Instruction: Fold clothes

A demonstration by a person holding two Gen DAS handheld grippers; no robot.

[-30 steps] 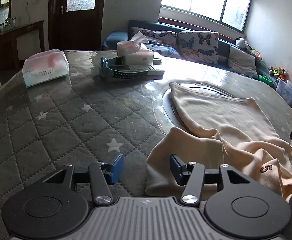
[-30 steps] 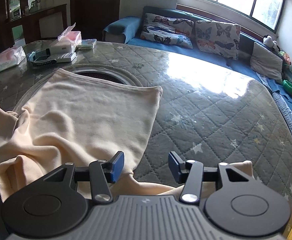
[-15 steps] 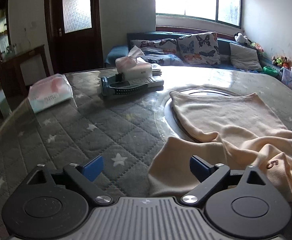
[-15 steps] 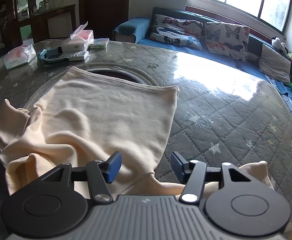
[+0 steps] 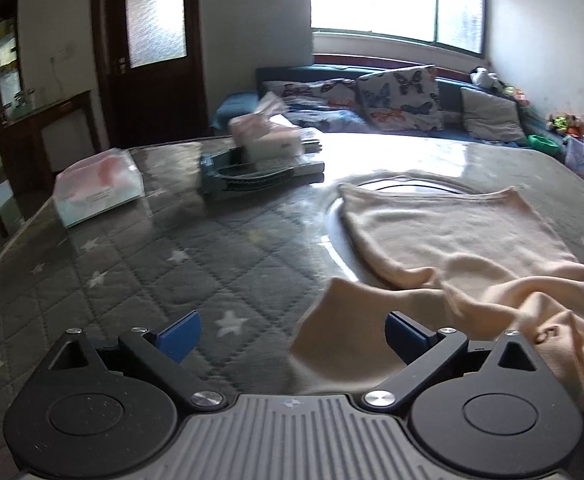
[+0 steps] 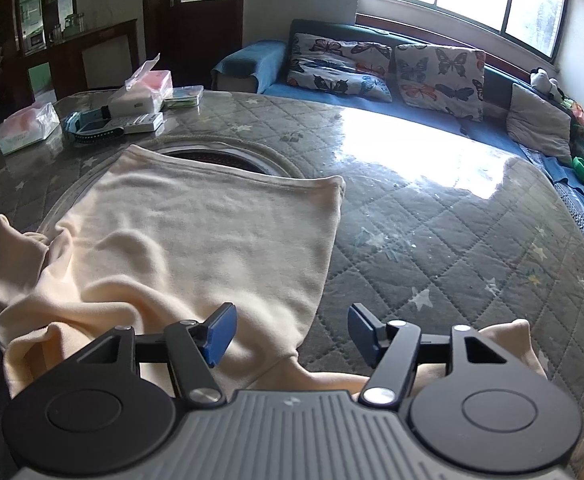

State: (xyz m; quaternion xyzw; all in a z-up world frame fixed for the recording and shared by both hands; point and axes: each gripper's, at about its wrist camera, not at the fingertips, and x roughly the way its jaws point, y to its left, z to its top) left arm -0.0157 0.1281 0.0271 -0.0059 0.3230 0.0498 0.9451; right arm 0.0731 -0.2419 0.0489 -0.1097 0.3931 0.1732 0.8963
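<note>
— While the left gripper [image 5: 293, 336] hung low over the table [image 5: 140, 280], how did its jaws stand?
— Spread very wide and opening a touch more, pinching nothing; a corner of the cream garment [image 5: 451, 240] lay below the gap, nearer the right pad.
— And the right gripper [image 6: 290, 334]?
— Partly spread and opening, its pads clear of the garment [image 6: 196, 232], whose side edge ran beneath them.
— Where was the garment?
— Flat on the quilted table, bunched at the near end, its far hem over the round inset.
— Beyond it?
— Two tissue packs [image 5: 98, 186] and a remote [image 6: 140, 122], then the sofa [image 6: 371, 96].
— What had changed?
— A second before, both pairs of jaws stood much narrower; the cloth lay the same.
</note>
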